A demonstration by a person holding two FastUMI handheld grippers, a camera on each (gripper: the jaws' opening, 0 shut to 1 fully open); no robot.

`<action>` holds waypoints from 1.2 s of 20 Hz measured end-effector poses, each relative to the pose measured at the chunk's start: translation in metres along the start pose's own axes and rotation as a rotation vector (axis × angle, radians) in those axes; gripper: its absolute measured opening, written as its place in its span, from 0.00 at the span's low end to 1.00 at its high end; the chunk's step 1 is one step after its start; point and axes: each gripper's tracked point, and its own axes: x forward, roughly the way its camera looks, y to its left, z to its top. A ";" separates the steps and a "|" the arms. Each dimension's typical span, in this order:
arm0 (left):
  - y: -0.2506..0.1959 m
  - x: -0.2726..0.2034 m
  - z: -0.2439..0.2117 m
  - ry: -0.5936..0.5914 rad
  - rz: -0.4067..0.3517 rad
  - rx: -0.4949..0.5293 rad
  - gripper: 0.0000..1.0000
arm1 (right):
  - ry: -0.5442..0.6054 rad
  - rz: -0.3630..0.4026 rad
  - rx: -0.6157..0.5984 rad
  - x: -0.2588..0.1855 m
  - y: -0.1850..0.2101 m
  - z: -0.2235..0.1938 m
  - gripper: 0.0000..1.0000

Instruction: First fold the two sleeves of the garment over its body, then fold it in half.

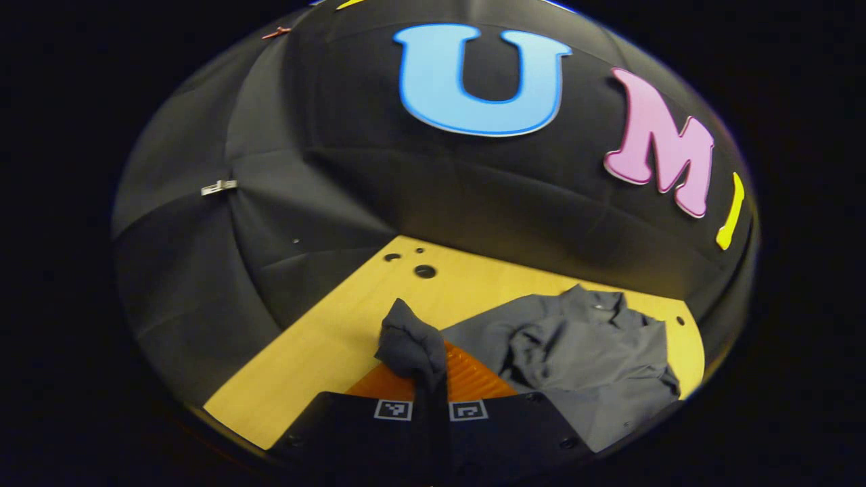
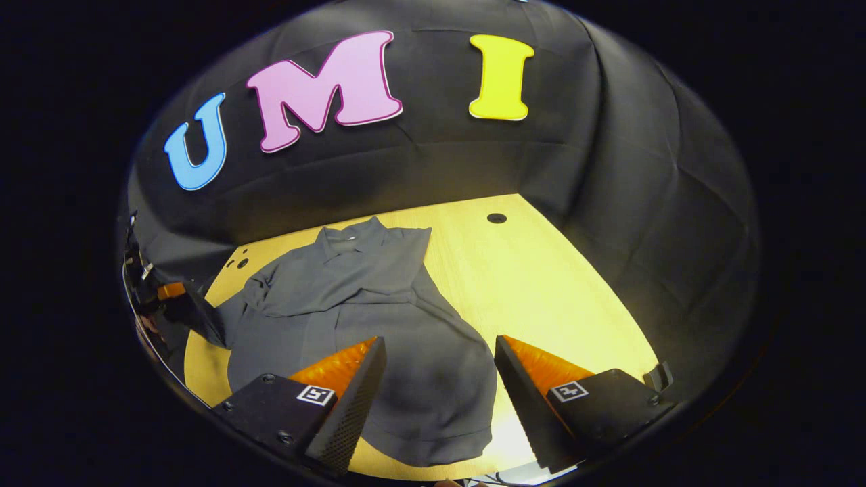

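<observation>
My left claw [image 1: 430,379] grips 1 sleeve [image 1: 411,341] of the grey shirt [image 2: 365,318], lifted above the tabletop [image 2: 541,284]. My right claw [image 2: 440,379] hangs wide above the shirt's body.

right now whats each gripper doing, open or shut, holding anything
Left gripper: shut on a bunched sleeve of the grey garment, lifted off the table.
Right gripper: open, holding nothing, above the garment's lower body.
</observation>
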 end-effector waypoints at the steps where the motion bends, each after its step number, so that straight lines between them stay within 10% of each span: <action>1: -0.021 0.003 0.001 0.000 -0.019 0.014 0.05 | 0.013 0.008 0.010 0.006 -0.004 -0.002 0.99; 13: -0.292 0.030 -0.032 0.059 -0.346 0.089 0.06 | 0.172 0.081 0.086 0.062 -0.034 -0.037 0.99; 24: -0.424 0.048 -0.101 0.180 -0.484 0.186 0.17 | 0.269 0.140 0.097 0.093 -0.055 -0.051 0.99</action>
